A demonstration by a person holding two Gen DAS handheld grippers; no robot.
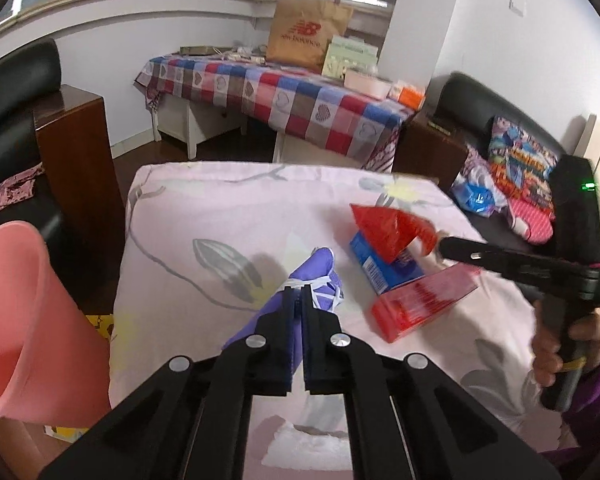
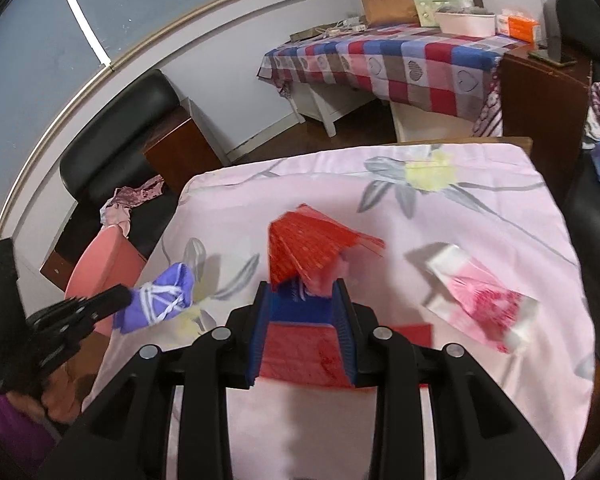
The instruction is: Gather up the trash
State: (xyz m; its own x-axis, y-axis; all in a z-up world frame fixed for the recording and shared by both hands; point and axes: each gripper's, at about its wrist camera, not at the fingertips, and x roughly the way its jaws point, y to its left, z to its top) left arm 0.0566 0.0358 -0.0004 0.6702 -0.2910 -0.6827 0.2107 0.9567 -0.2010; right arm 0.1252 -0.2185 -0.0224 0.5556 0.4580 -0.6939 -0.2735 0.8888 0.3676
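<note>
Crumpled purple face mask with white ear loops [image 1: 300, 300] is pinched by left gripper [image 1: 300, 294]; crinkled red plastic wrapper [image 2: 312, 252] is clamped by right gripper [image 2: 302, 308]. Risk judged: slippage of either thin item short of the pink plastic bin [image 1: 24, 320].

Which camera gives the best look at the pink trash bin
The left wrist view. The pink bin fills its left edge, showing the flared rim and outer wall beside the cloth-covered table. In the right wrist view only a slice of the pink bin shows, past the table's left edge, behind the left gripper.
</note>
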